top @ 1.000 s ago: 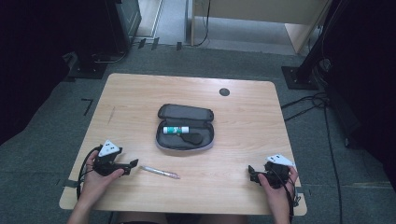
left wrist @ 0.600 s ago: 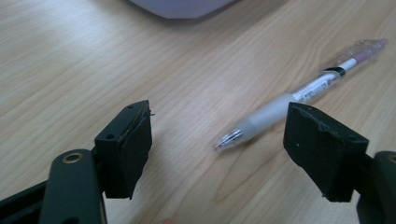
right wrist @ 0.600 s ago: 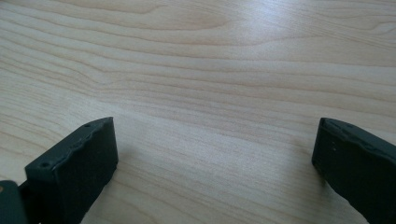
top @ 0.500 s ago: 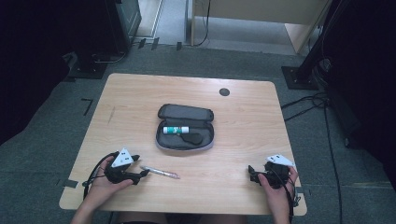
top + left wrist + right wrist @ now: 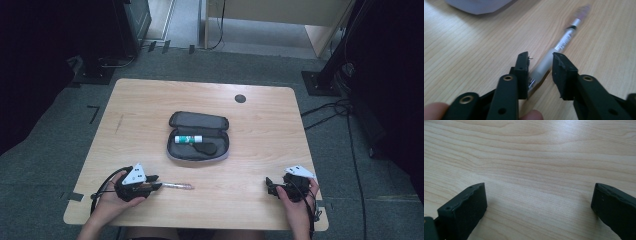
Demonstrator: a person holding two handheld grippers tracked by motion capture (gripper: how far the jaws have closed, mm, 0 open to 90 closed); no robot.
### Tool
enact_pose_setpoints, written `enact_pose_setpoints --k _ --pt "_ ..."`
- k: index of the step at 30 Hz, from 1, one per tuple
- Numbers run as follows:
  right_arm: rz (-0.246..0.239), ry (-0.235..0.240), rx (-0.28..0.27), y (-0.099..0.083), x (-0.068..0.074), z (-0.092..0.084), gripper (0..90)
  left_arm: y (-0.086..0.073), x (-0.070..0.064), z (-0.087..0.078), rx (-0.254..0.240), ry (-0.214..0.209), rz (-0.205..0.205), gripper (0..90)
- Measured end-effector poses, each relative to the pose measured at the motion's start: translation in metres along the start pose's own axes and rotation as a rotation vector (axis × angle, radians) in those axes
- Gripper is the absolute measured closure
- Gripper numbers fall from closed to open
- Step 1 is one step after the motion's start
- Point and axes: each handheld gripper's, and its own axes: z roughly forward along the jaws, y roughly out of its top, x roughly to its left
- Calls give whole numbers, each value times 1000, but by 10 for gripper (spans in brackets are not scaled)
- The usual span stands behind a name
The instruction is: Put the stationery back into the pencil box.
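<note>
Clear-barrelled pen (image 5: 559,47) flat on the wooden table (image 5: 150,100), near its front-left edge, well short of the open pencil case (image 5: 198,144). Left gripper (image 5: 540,61) astride the barrel's near end, jaws just closing, narrow gaps visible, pads not yet pressing. Right gripper (image 5: 539,202) spread wide over bare wood at front right, grasping nothing.
</note>
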Motion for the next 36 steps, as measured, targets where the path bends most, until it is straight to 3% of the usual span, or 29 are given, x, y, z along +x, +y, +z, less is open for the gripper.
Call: enact_pose_setpoints --k 6,8,11,12,13,17,20,22,26,29,31,33,36 --pt "0 0 1 0 0 0 0 2 -5 0 9 -55 50 814" --pt "-1 0 1 0 0 0 0 2 -5 0 9 -66 49 813" --pt "-1 0 1 0 0 0 0 3 -5 1 14 -79 22 788" --pt "0 0 0 0 0 0 0 3 -4 1 14 -85 17 681" --pt "-1 0 1 0 0 0 0 4 -5 2 13 -87 12 655" --pt "-1 0 1 0 0 0 0 7 -7 5 15 -66 6 654" --pt "-1 0 1 0 0 0 0 8 -11 7 14 -15 19 651" --pt "-1 0 0 0 0 0 0 9 -12 7 16 -6 16 658" --pt "-3 -1 0 0 0 0 0 8 -10 7 8 -9 -9 795" --pt "-2 0 -1 0 0 0 0 7 -11 7 3 -2 13 819" --pt "-1 0 1 0 0 0 0 6 -15 6 -3 -1 63 820" --pt "-1 0 1 0 0 0 0 6 -17 6 -8 -8 83 822" --pt "-1 1 1 0 0 0 0 8 -18 2 -40 -39 90 822"
